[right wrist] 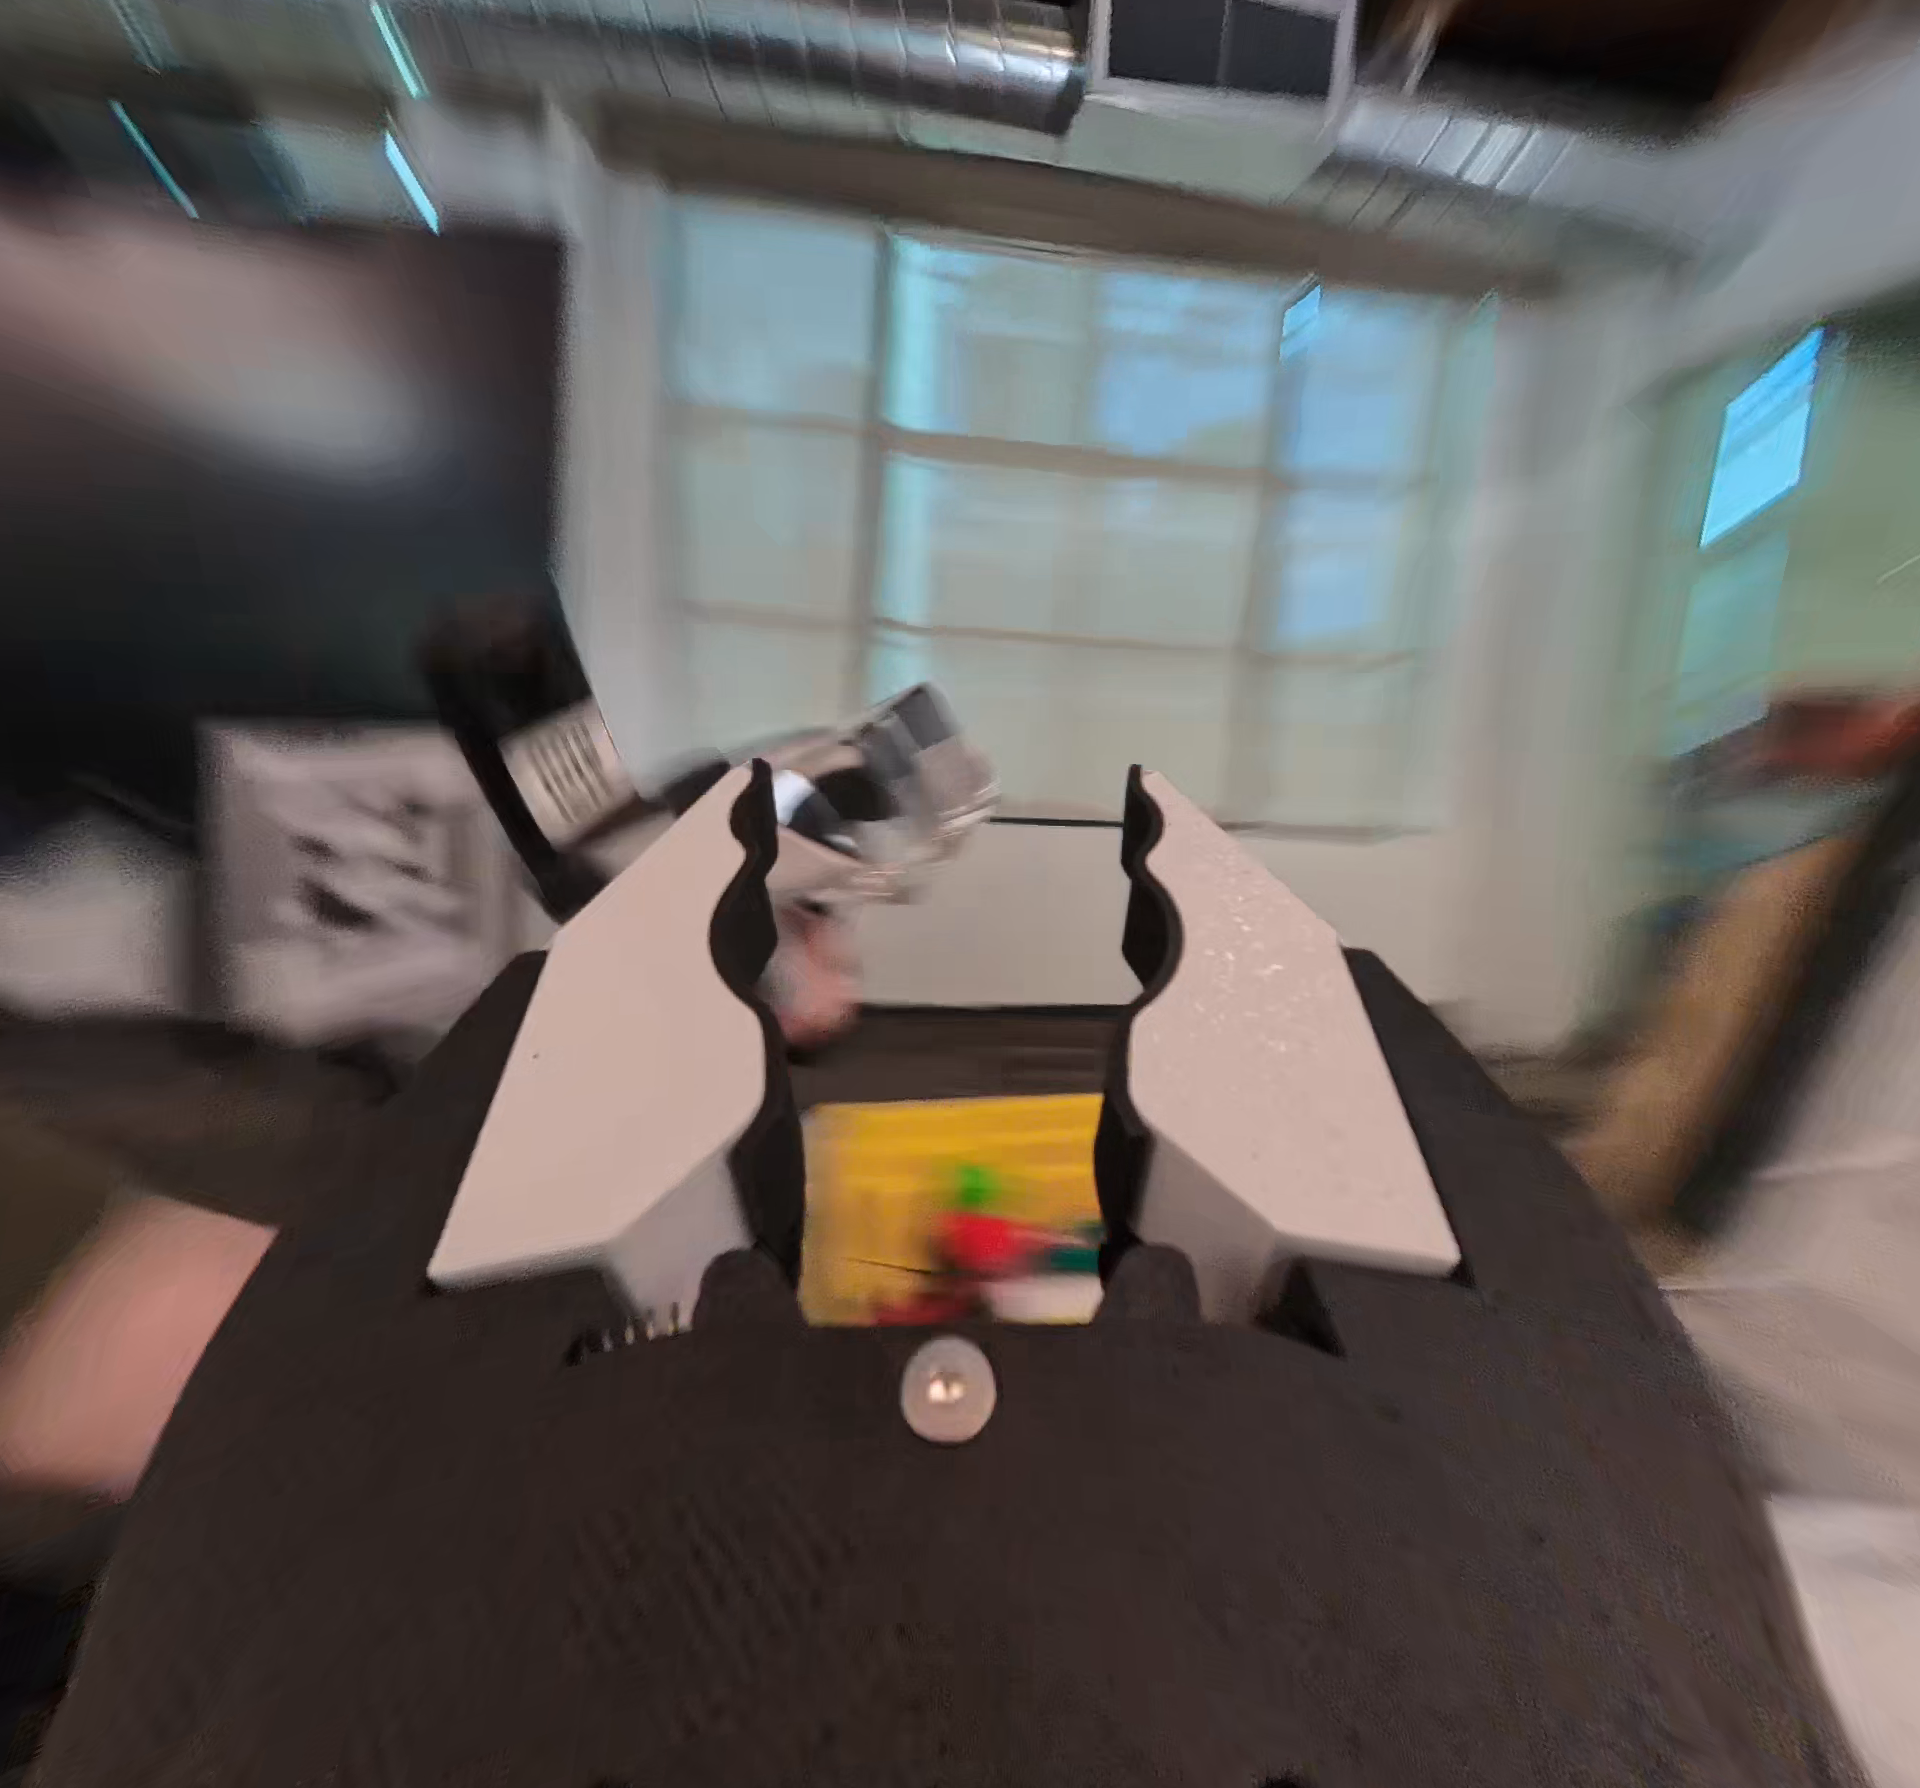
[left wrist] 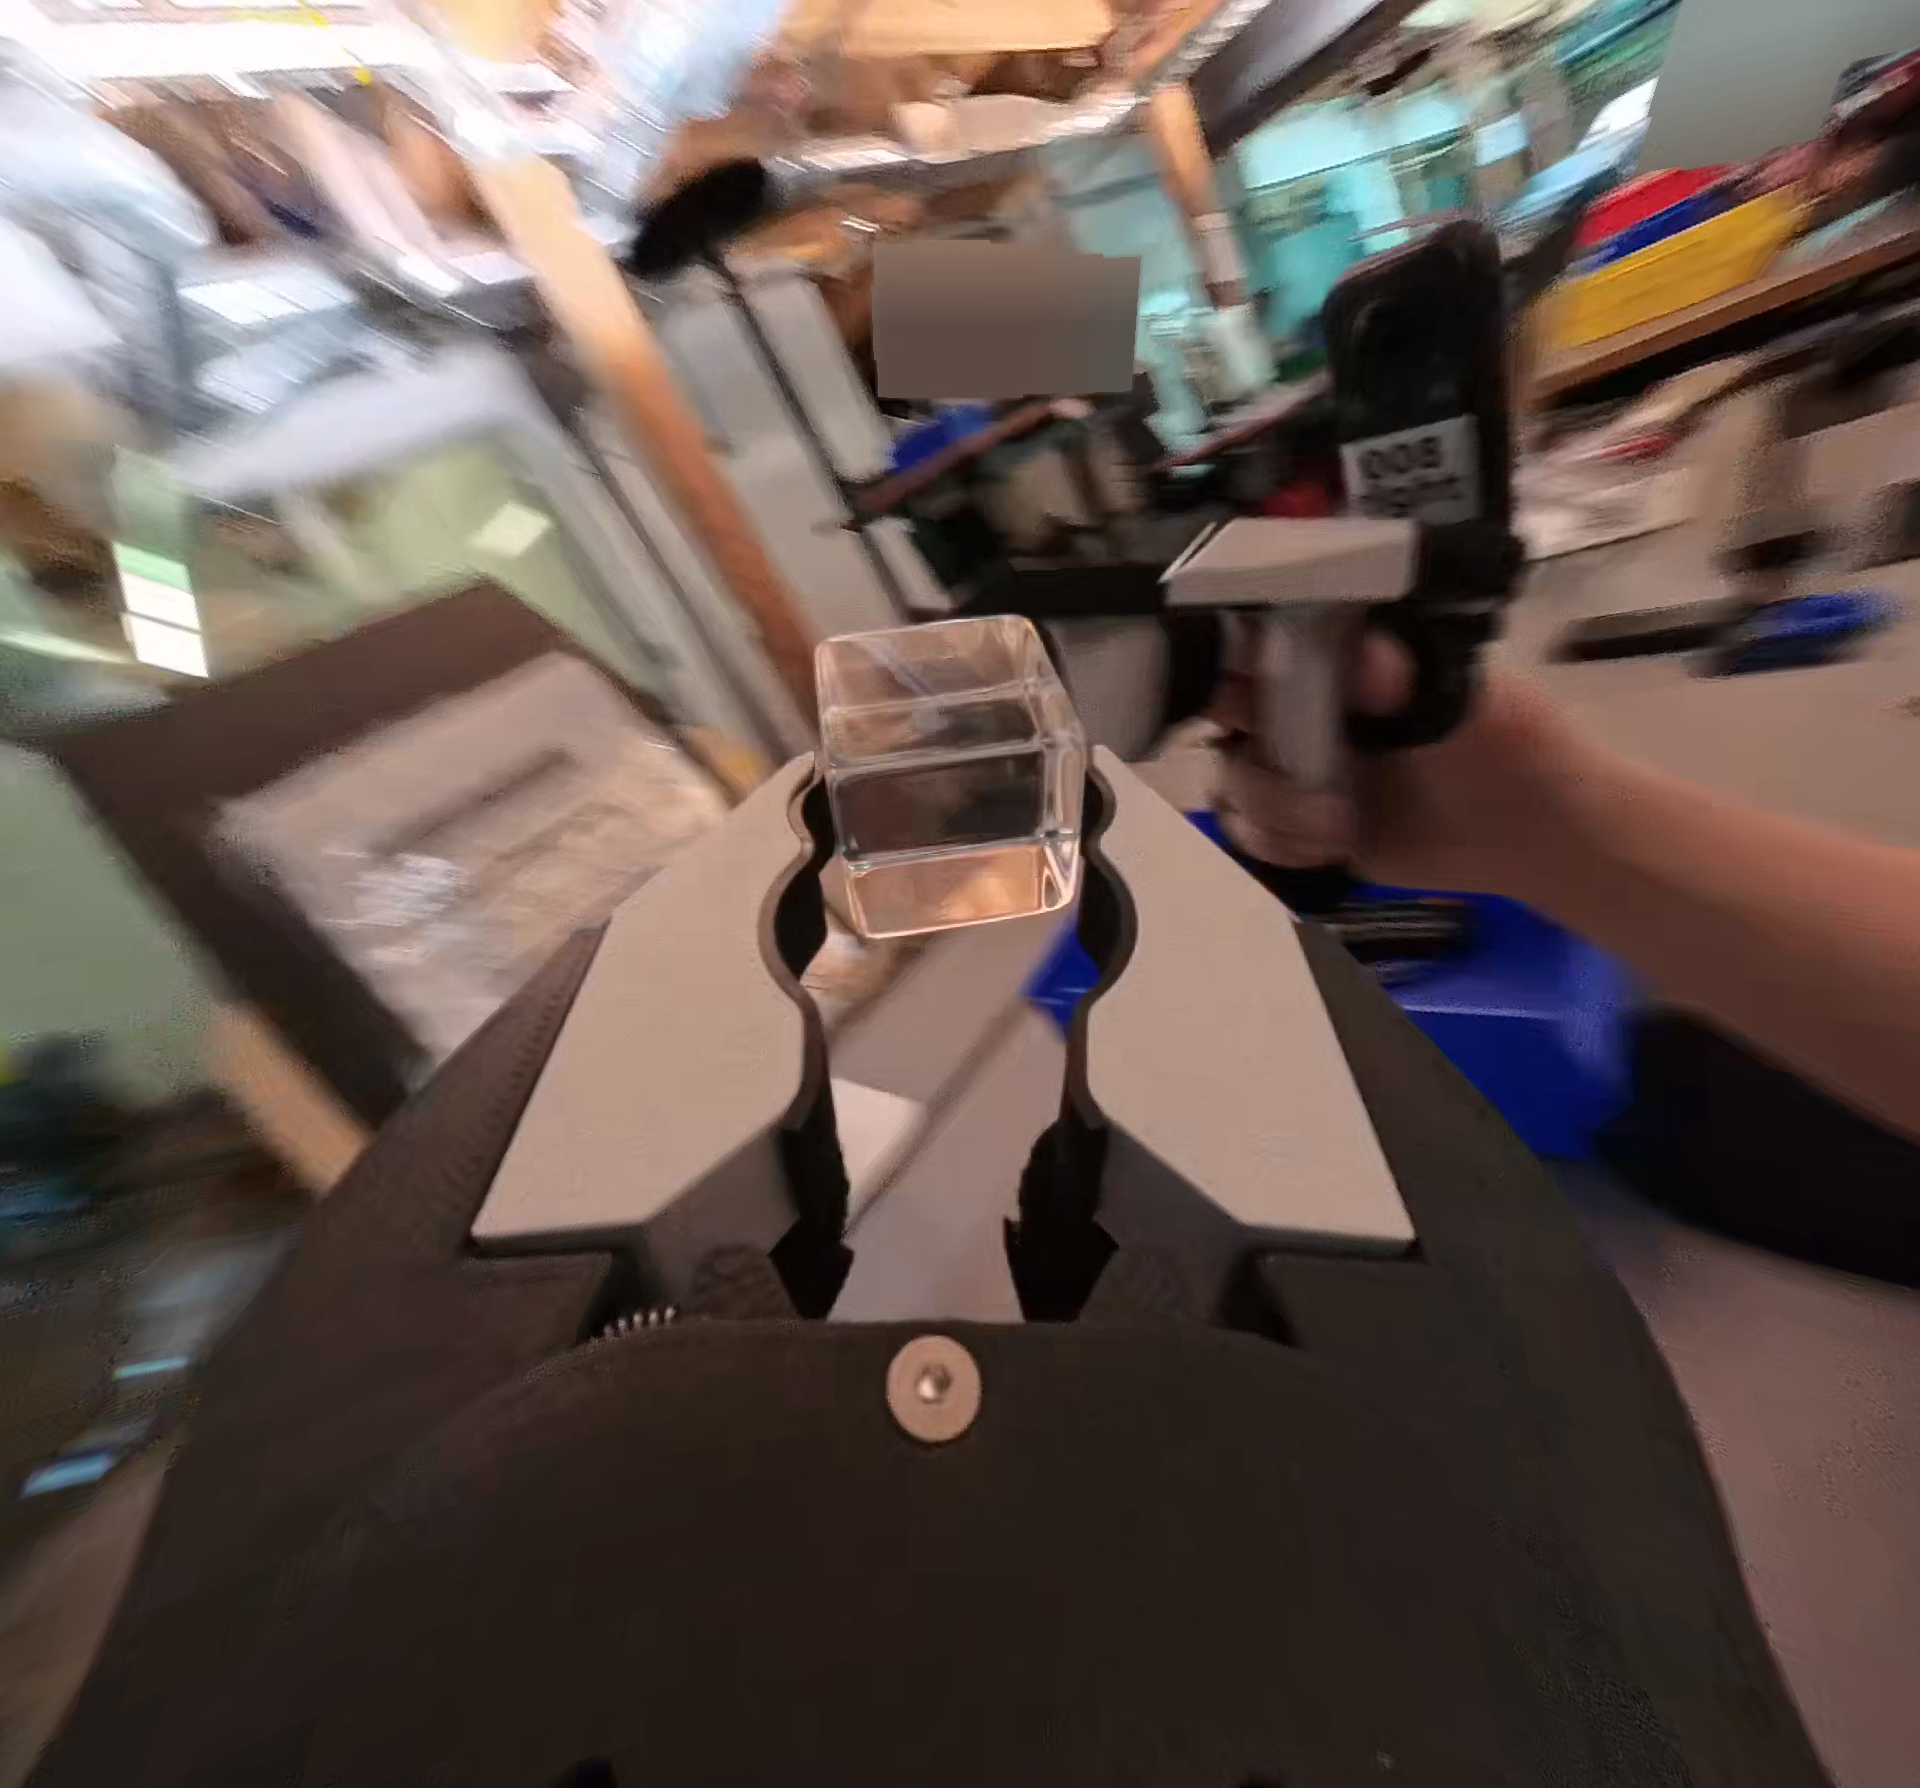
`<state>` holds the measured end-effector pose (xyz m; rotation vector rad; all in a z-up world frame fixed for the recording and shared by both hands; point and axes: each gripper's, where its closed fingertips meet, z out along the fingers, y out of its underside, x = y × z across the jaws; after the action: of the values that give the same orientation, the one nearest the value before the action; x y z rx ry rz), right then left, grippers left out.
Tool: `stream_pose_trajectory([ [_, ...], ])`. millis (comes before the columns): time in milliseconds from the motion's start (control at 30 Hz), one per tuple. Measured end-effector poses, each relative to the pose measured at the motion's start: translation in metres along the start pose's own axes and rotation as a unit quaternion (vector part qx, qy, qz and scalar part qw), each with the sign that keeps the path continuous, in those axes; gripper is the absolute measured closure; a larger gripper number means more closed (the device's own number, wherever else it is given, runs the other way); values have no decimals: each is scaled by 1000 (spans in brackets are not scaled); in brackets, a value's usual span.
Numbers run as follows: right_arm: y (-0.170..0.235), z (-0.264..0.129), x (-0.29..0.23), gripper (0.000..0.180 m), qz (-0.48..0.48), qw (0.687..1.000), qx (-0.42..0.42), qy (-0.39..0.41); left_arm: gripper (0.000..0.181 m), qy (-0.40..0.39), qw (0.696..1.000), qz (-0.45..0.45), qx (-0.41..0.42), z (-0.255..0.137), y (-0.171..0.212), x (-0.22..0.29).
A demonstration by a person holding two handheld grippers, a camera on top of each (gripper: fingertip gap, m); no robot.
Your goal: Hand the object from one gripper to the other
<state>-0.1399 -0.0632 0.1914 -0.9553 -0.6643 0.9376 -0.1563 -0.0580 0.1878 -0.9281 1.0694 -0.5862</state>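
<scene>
A clear cube [left wrist: 951, 770] is pinched between the tips of my left gripper [left wrist: 951, 803], held up in the air. My right gripper [left wrist: 1288, 564] shows farther off at the right of the left wrist view, held by a person's hand [left wrist: 1382, 762], apart from the cube. In the right wrist view my right gripper [right wrist: 948, 793] is open and empty. The cube [right wrist: 920, 782] shows blurred just beyond its left fingertip [right wrist: 750, 793], still held by the left gripper [right wrist: 727, 793].
A blue bin [left wrist: 1507, 990] lies below the right hand. A yellow bin [right wrist: 951, 1208] with coloured items shows between the right gripper's fingers. A window [right wrist: 1070, 533] is ahead. Both views are motion-blurred, with workshop clutter behind. Only a small space, under 4 cm, lies between the two pairs of fingers.
</scene>
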Motion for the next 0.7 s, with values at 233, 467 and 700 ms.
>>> stream_pose_trajectory([
  [233, 20, -4, -46, 123, -428, 896, -114, -4, 136, 292, 912, -287, -32, -31, -5, 38],
  [467, 48, 9, -81, 117, -467, 862, -184, -75, 137, 417, 837, -335, -115, -58, 15, 66],
  [700, 69, 10, -93, 139, -496, 831, -226, -107, 137, 441, 817, -346, -138, -56, 22, 78],
])
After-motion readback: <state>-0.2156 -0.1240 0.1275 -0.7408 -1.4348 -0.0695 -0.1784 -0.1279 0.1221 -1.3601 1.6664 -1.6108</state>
